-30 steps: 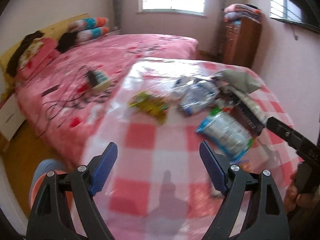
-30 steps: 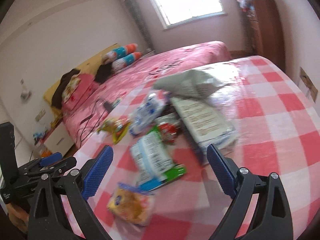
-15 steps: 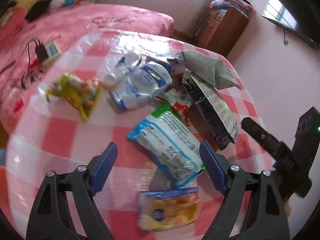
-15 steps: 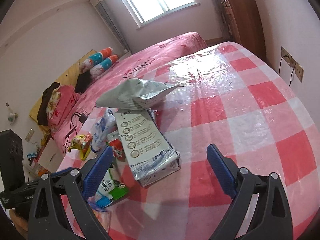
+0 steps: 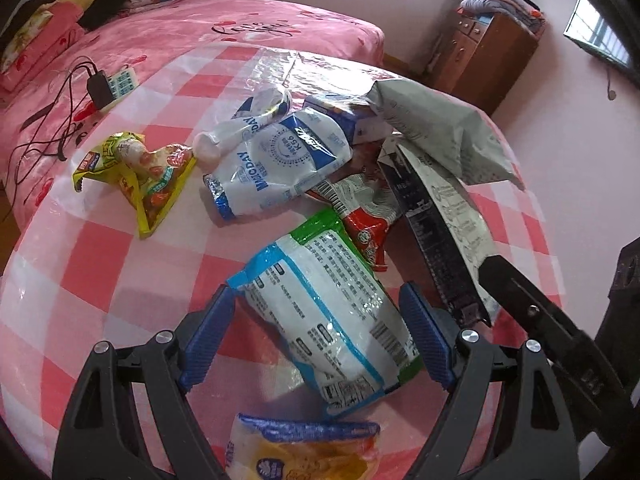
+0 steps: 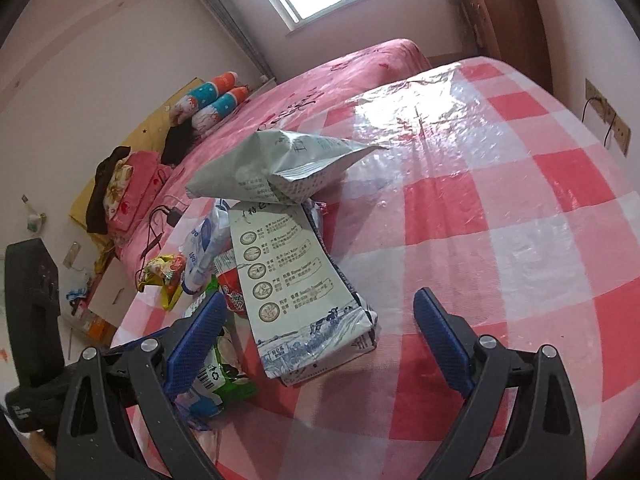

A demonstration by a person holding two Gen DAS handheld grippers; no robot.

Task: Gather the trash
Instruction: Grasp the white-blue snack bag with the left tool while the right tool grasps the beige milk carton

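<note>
Trash lies heaped on a table with a red-and-white checked cloth (image 5: 100, 260). My left gripper (image 5: 316, 290) is open, low over a white, blue and green packet (image 5: 332, 320) that lies between its blue pads without being pinched. A yellow and blue packet (image 5: 300, 452) lies just under it. My right gripper (image 6: 319, 294) is open too, astride the near end of a flattened milk carton (image 6: 288, 280). A grey bag (image 6: 280, 164) leans on the carton's far end. A white and blue pouch (image 5: 280, 160), a red wrapper (image 5: 364, 224) and a yellow snack wrapper (image 5: 136, 168) lie further back.
A pink bed (image 5: 240, 28) stands behind the table, with a charger and cables (image 5: 100, 88) at its edge. A wooden cabinet (image 5: 488, 56) with folded clothes is at the back right. A wall socket (image 6: 608, 124) sits right of the table. The cloth's right half (image 6: 520, 200) is bare.
Both grippers have come forward and down toward the pile. The left one now straddles the white packet and the right one the carton. Both pairs of jaws kept the same width.
</note>
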